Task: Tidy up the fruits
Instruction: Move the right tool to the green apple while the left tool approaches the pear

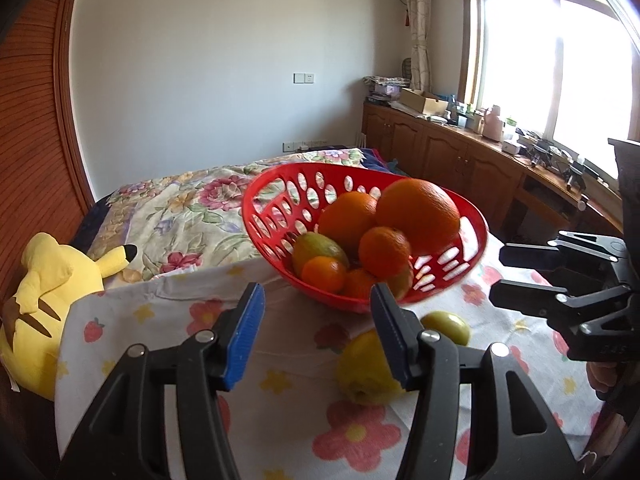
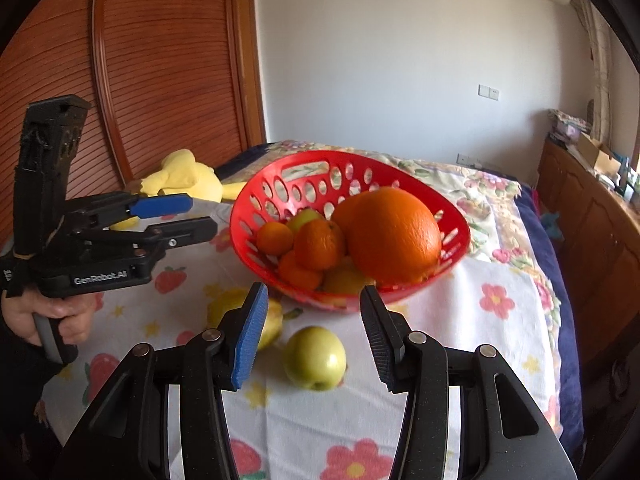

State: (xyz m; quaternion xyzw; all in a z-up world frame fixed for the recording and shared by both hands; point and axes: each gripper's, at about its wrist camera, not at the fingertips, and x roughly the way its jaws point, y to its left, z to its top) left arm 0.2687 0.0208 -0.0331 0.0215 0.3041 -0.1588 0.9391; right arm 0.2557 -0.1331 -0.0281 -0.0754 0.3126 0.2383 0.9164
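Note:
A red plastic basket (image 1: 272, 216) (image 2: 256, 208) stands on a floral tablecloth and holds several oranges, with a large orange (image 1: 418, 216) (image 2: 394, 234) on top, and a green fruit (image 1: 316, 246). A green apple (image 2: 315, 358) (image 1: 450, 326) and a yellow pear (image 1: 366, 372) (image 2: 270, 322) lie on the cloth in front of the basket. My left gripper (image 1: 318, 328) is open and empty, above the cloth just left of the pear. My right gripper (image 2: 314, 332) is open and empty, with the apple between its fingers' line of sight. Each gripper shows in the other's view.
A yellow plush toy (image 1: 52, 280) (image 2: 184, 178) lies at the table's left edge. A bed with a floral blanket (image 1: 180, 208) stands behind the table. Wooden cabinets (image 1: 460, 156) run under the window at the right. A wooden wardrobe (image 2: 140, 80) is at the left.

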